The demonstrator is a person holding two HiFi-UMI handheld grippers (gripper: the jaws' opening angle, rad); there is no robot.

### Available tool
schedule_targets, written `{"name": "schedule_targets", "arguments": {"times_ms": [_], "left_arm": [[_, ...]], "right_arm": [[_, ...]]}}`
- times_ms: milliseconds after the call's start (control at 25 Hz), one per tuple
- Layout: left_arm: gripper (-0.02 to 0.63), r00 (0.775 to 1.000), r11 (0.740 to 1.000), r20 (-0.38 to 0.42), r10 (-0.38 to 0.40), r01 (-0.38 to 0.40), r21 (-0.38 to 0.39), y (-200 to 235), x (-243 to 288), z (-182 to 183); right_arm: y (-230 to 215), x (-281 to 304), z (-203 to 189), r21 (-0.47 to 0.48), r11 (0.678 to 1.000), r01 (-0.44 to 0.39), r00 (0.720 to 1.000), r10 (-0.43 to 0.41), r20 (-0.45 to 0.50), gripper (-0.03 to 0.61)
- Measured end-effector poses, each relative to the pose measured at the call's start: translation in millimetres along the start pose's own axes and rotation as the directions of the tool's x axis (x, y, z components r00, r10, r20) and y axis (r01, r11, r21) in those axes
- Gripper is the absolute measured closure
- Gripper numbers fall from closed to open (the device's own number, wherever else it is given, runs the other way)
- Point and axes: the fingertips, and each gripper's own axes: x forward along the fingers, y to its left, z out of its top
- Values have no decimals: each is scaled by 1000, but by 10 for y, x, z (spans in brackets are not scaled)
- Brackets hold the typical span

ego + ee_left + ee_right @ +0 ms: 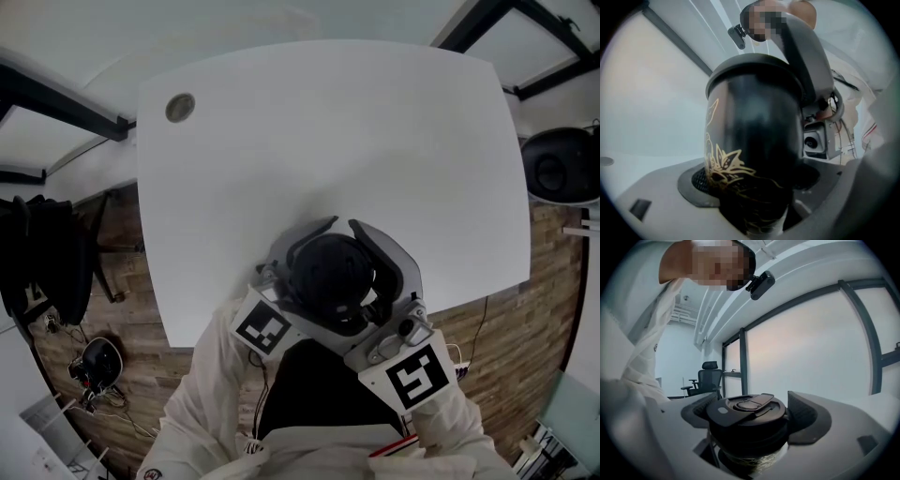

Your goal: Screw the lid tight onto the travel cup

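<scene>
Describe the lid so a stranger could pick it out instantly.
Start at the white table; over its near edge is a black travel cup with gold leaf patterning. The lid caps it: plain black, with a flip tab on top.

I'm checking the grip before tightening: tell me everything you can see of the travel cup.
The travel cup is glossy black, with a gold leaf drawing on its rounded side. A black lid with a flip tab sits on top; whether it is fully tight cannot be told. The cup is held off the white table, over its near edge. The left gripper has its fingers on the body; the right gripper clasps the lid.
</scene>
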Motion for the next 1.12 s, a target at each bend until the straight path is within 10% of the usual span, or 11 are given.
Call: {"name": "schedule_targets", "arguments": {"times_ms": [240,1120], "left_arm": [[192,996,996,19,87,-87,-5,50,17,38],[189,982,995,-161,97,-92,33,31,-301,-123]], "right_arm": [[-44,-13,-13,29,997,78,997,-77,-18,118],[35,-156,184,36,996,-82,994,79,74,118]]}}
